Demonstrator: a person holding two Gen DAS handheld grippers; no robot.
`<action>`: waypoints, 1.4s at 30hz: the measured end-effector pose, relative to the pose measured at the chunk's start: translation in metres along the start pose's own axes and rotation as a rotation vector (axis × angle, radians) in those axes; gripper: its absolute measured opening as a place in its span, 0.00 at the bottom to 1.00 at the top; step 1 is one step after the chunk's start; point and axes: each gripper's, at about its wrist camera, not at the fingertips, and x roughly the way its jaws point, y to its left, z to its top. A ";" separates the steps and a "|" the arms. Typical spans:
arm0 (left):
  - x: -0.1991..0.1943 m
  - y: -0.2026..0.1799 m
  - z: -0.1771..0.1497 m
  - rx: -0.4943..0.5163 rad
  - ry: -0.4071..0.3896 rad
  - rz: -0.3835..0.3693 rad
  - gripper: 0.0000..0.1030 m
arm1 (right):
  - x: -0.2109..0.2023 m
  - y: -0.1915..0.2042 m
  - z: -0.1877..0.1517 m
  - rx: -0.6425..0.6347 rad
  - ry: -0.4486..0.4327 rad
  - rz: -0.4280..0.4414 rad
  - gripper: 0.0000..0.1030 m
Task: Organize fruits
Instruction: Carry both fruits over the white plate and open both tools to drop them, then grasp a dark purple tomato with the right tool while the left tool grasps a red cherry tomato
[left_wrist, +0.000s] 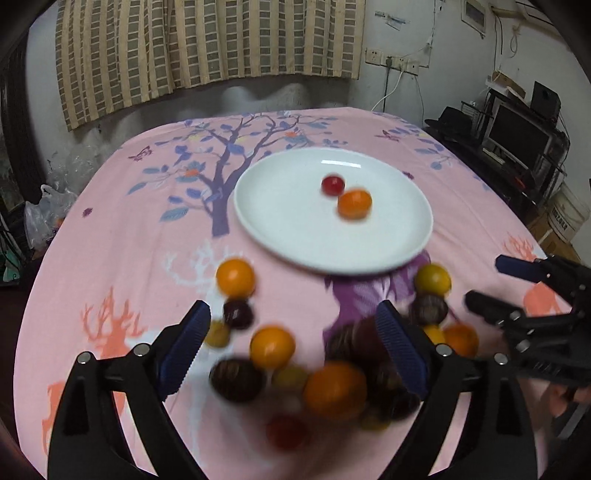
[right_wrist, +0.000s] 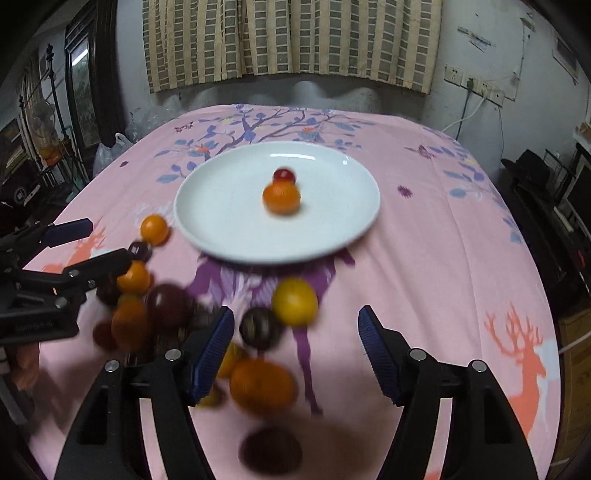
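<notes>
Both jaws stand parted and empty. White round ceramic plate (left_wrist: 258, 221) sits mid-table on the pink printed tablecloth (left_wrist: 110, 240), holding a small red cherry tomato (left_wrist: 332, 184) touching an orange mandarin (left_wrist: 354, 204).

Loose fruit pile (left_wrist: 295, 369) (orange, yellow, dark purple rounds; blurred) lies near of the plate. It sits directly under and between the left gripper (left_wrist: 291, 339) fingers; for the right gripper (right_wrist: 295, 350) it lies mostly left, by its left finger.

Judgement: left hand nearer. Fruits touch one another, so neighbours crowd any single pick. Far path to the plate is unobstructed.
</notes>
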 end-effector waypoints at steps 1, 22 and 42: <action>-0.004 0.002 -0.011 -0.002 0.005 0.003 0.86 | -0.006 -0.002 -0.011 0.004 0.005 0.005 0.68; -0.028 0.023 -0.090 -0.098 0.075 0.009 0.86 | 0.006 0.017 -0.076 0.047 0.112 0.003 0.55; 0.017 0.003 -0.080 0.000 0.134 0.008 0.33 | -0.016 0.006 -0.091 0.102 0.076 0.079 0.40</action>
